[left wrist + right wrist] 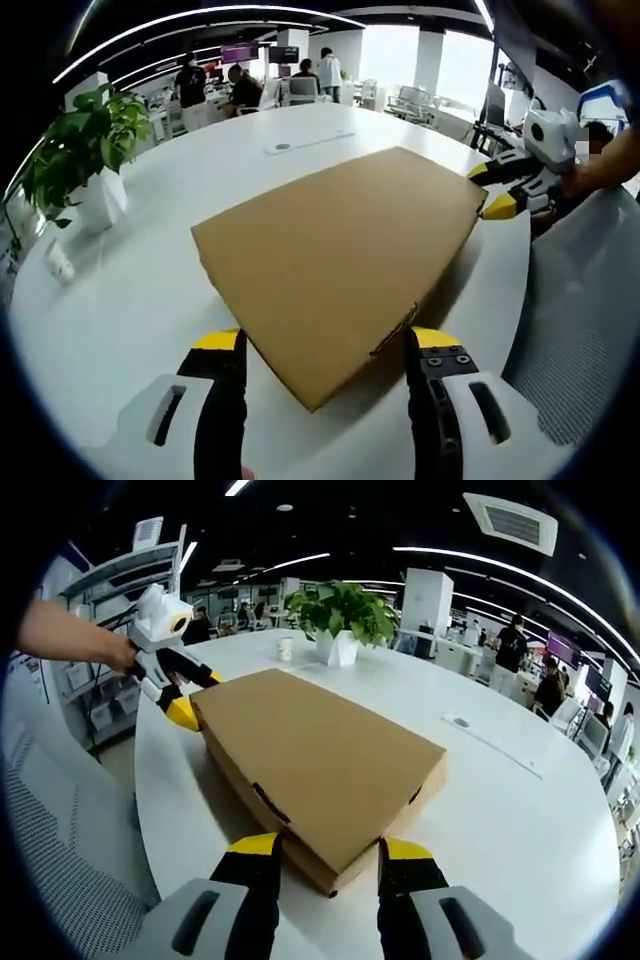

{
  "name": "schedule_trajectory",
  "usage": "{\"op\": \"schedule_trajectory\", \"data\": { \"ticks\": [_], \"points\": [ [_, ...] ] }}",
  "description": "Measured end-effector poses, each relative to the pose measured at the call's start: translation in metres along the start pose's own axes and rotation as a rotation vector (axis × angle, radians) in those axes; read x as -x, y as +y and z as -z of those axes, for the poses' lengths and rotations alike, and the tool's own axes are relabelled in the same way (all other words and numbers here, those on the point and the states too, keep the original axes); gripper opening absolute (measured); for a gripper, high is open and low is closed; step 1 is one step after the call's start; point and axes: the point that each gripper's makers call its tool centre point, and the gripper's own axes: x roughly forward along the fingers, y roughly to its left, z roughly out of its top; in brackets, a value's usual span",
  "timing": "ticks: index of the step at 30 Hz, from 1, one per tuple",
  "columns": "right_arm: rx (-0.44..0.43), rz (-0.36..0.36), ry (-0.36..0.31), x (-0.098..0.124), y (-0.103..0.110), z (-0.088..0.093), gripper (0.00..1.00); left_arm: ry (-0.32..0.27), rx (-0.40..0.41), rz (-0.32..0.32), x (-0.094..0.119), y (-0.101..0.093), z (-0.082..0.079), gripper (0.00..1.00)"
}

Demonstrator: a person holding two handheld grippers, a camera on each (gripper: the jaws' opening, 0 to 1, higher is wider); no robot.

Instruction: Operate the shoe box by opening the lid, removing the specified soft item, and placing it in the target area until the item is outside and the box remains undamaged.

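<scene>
A flat brown cardboard shoe box (340, 260) lies on the white round table (140, 300) with its lid down. My left gripper (325, 345) is open, its yellow-tipped jaws on either side of the box's near corner. At the far right corner, my right gripper (490, 190) is held by a hand. In the right gripper view the same box (320, 760) shows from the opposite end. There my right gripper (330, 848) is open around the box's near corner. The left gripper (193, 695) sits at the far left corner. The soft item is hidden inside.
A potted plant (85, 140) (340, 610) and a small white cup (58, 262) (286, 648) stand near the table's edge. A grey mesh chair (590, 320) (60, 850) is beside the table. A thin flat strip (495, 742) lies farther out. People sit at distant desks.
</scene>
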Motion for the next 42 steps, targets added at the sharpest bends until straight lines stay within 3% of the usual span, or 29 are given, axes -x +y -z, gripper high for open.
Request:
{"op": "schedule_trajectory", "data": {
  "ticks": [10, 18, 24, 34, 42],
  "points": [
    [-0.004, 0.007, -0.015, 0.001, -0.001, 0.0, 0.36, -0.038, 0.014, -0.033, 0.004, 0.002, 0.004, 0.55],
    [-0.014, 0.023, 0.027, -0.002, -0.004, 0.012, 0.34, -0.051, 0.04, -0.044, 0.003, 0.003, 0.005, 0.54],
    [-0.028, 0.015, 0.039, -0.002, 0.0, 0.011, 0.3, -0.055, 0.036, -0.05, 0.004, 0.004, 0.005, 0.52],
    [-0.047, 0.005, 0.051, 0.005, 0.001, 0.003, 0.29, -0.055, 0.043, -0.061, 0.011, 0.004, 0.0, 0.5],
    [-0.048, 0.006, 0.025, 0.018, 0.001, -0.013, 0.29, -0.071, 0.046, -0.056, 0.023, 0.003, -0.011, 0.5]
  ]
}}
